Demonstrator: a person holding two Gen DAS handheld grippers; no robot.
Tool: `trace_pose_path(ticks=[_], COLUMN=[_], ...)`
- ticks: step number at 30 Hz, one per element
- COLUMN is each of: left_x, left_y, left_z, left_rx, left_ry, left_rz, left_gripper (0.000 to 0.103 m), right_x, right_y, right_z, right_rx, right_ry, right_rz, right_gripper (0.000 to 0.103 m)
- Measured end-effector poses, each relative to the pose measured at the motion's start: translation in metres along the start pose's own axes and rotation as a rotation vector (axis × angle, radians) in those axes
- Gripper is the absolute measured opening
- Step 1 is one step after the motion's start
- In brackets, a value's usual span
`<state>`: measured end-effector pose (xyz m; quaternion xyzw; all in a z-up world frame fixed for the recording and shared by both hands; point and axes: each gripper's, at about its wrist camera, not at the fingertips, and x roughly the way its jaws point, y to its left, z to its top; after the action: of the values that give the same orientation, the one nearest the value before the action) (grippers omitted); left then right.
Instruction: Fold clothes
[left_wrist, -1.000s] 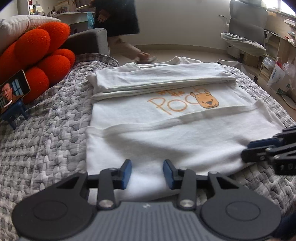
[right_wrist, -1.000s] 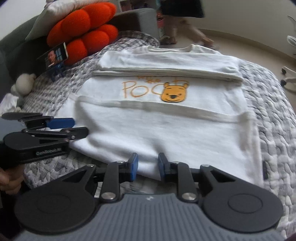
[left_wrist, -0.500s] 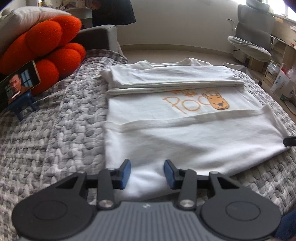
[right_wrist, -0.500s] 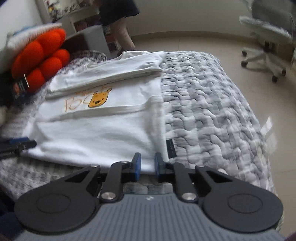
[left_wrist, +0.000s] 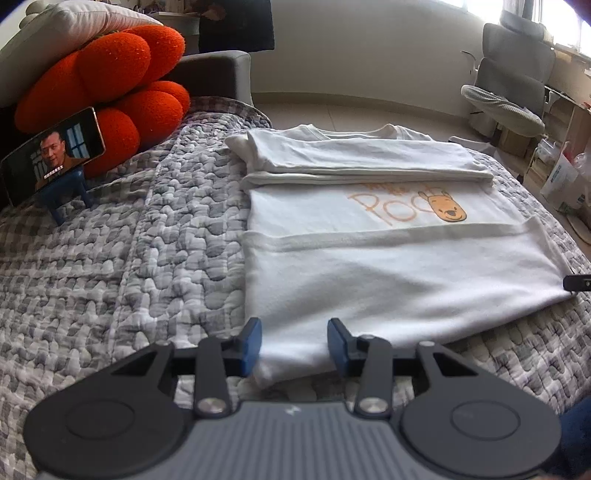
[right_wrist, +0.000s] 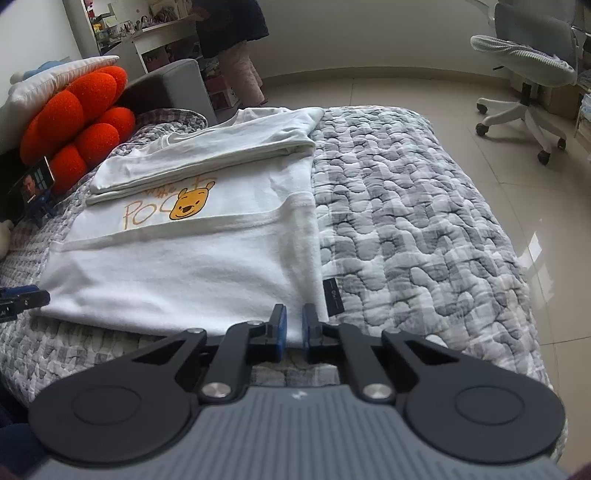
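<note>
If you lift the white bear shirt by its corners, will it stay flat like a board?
Probably not. The white bear shirt lies in soft folds on the quilt, so it would likely droop and sag in the middle. It looks thin and light, and its folded-in sides may fall open when raised.

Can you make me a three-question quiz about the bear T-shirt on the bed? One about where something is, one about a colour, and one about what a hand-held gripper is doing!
1. Where is the phone?
A. on the T-shirt
B. on a blue stand beside the orange cushion
C. on the chair

2. What colour is the T-shirt?
A. white
B. green
C. black

3. How do the jaws of the left hand-held gripper stand?
A. wide apart
B. pressed together
C. clamped on the phone

Answers:
1 B, it is propped on the stand on the quilt, next to the orange cushion.
2 A, white cloth with an orange bear print.
3 A, a clear gap shows, with the T-shirt's near edge in it.
</note>
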<state>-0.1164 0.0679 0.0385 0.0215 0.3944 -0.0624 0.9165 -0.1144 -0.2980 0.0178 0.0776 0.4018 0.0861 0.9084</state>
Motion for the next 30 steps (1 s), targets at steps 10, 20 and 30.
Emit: trace_pose_path(ticks=[10, 20, 30], left_x=[-0.003, -0.004, 0.007], left_y=[-0.002, 0.000, -0.019], left_z=[0.001, 0.011, 0.016], left_rx=[0.013, 0.018, 0.071], left_ry=[-0.010, -0.052, -0.074], left_rz=[-0.005, 0.014, 0.002], left_gripper=[0.041, 0.044, 0.044], right_x=[-0.003, -0.015, 0.002], right_y=[0.008, 0.005, 0.037], right_z=[-0.001, 0.011, 0.020], right_rx=[-0.010, 0.029, -0.101], right_ry=[-0.021, -0.066, -0.079], right_rz=[-0.057, -0.111, -0.021], right_gripper=[0.006, 0.023, 0.023])
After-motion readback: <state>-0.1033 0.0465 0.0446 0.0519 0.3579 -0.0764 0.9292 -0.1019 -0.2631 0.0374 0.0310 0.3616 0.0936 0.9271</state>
